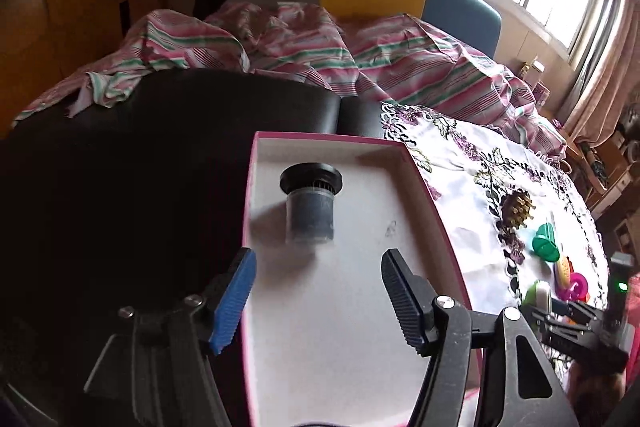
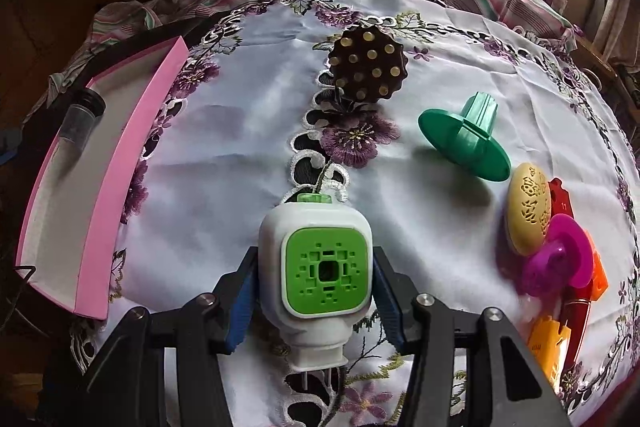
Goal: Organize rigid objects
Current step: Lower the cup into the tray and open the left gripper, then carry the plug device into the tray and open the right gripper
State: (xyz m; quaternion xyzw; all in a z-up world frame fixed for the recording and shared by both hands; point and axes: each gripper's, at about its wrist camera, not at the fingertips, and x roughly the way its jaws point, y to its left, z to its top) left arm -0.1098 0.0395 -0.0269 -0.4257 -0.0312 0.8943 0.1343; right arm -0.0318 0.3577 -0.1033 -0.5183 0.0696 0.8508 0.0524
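Left gripper (image 1: 318,301), lower middle of the left wrist view: jaws spread, nothing between them, hanging over the white floor of the pink-rimmed box (image 1: 436,195). Just above, mid-frame inside the box: a small clear vial with a black cap (image 1: 310,201), apart from both fingers.

Right gripper (image 2: 314,297), lower middle of the right wrist view: pinching a white plug-in device with a green face (image 2: 316,267) by its sides, over the flowered tablecloth (image 2: 248,155). Above: brown studded disc (image 2: 367,65). Right: green flanged piece (image 2: 466,141), cream egg-shaped piece (image 2: 528,213), magenta piece (image 2: 560,259). Far left: the box with the vial
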